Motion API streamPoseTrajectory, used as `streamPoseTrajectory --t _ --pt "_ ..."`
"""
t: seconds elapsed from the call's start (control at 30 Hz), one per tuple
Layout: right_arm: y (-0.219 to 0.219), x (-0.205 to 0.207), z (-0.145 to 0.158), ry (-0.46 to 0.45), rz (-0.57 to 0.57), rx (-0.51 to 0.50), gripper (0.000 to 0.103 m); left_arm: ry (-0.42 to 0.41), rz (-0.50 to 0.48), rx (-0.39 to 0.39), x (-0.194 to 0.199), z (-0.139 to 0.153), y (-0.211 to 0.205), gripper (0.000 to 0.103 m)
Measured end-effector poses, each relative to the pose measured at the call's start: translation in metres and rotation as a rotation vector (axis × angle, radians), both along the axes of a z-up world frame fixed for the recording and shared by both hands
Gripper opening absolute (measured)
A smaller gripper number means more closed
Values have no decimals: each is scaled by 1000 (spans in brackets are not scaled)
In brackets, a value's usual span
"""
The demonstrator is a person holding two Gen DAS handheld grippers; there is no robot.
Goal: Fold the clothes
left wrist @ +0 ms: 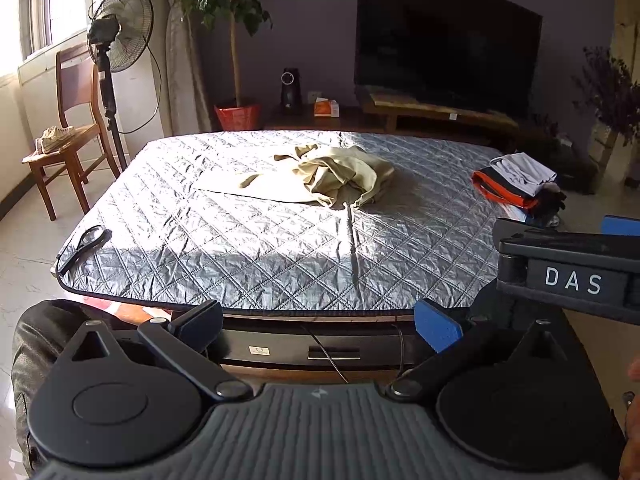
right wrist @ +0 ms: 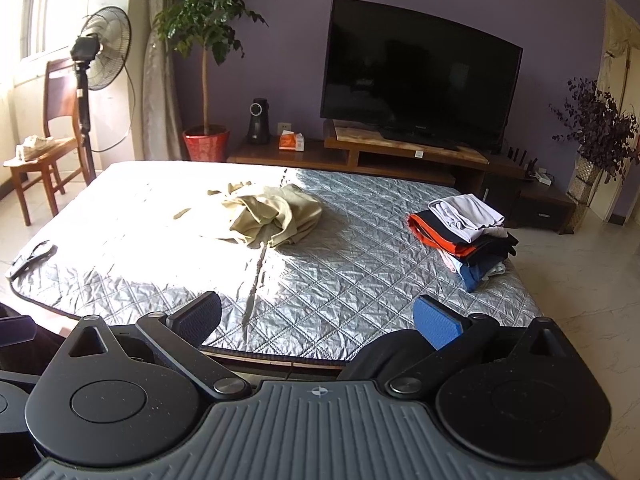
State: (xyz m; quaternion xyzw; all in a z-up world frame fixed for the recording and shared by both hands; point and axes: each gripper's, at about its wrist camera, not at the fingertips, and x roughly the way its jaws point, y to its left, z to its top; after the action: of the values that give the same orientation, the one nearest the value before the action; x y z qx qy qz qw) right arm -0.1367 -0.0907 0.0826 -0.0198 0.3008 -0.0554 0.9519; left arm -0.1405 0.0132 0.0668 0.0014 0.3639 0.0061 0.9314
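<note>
A crumpled beige garment (left wrist: pixel 332 176) (right wrist: pixel 272 212) lies near the middle of the quilted grey table cover (left wrist: pixel 240 248) (right wrist: pixel 360 272), with a thin drawstring trailing toward me. A stack of folded clothes (left wrist: pixel 520 184) (right wrist: pixel 468 232), grey on top over orange and dark pieces, sits at the table's right edge. My left gripper (left wrist: pixel 318 326) is open, held below the table's near edge with nothing between its fingers. My right gripper (right wrist: pixel 318 320) is open over the near edge, empty. In the left wrist view the right gripper's body appears at the right.
A wooden chair (left wrist: pixel 68 136) with shoes and a standing fan (left wrist: pixel 120 40) stand left of the table. A potted tree (right wrist: pixel 206 60), a TV (right wrist: pixel 420 72) on a low wooden stand and a dried-flower vase (right wrist: pixel 592 152) line the far wall. A black cable loop (left wrist: pixel 90 240) lies at the cover's left corner.
</note>
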Motion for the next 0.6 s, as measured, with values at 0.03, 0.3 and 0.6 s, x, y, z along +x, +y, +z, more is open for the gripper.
streamPoseTrajectory --t 0.03,0.3,0.6 --pt "0 0 0 1 1 0 103 0 0 0 0 0 0 102" --pt "1 1 -2 8 9 1 103 7 -8 3 -1 -2 0 102" --pt "0 1 -4 16 12 6 103 12 -11 4 1 -2 -1 102"
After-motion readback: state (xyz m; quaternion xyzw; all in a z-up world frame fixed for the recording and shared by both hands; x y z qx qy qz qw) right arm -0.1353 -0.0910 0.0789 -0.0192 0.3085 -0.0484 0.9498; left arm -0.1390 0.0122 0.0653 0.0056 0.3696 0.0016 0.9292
